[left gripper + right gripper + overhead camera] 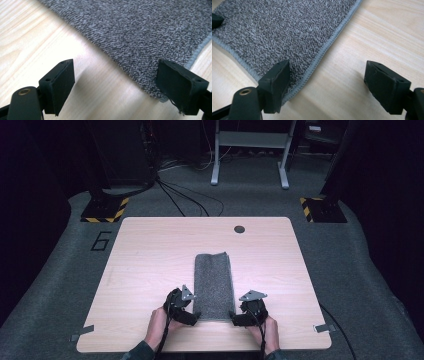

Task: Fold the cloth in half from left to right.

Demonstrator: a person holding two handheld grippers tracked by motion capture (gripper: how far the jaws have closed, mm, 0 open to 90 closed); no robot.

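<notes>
left gripper (196,316) and right gripper (234,319), jaws spread wide and empty, flank the near corners of the grey towel (214,285), apparently poised to pinch them. the towel lies folded in a strip, running from near edge to centre of the wooden table (150,250).

towel (214,285) lies on table (150,250), between left gripper (196,316) and right gripper (234,318).
</notes>
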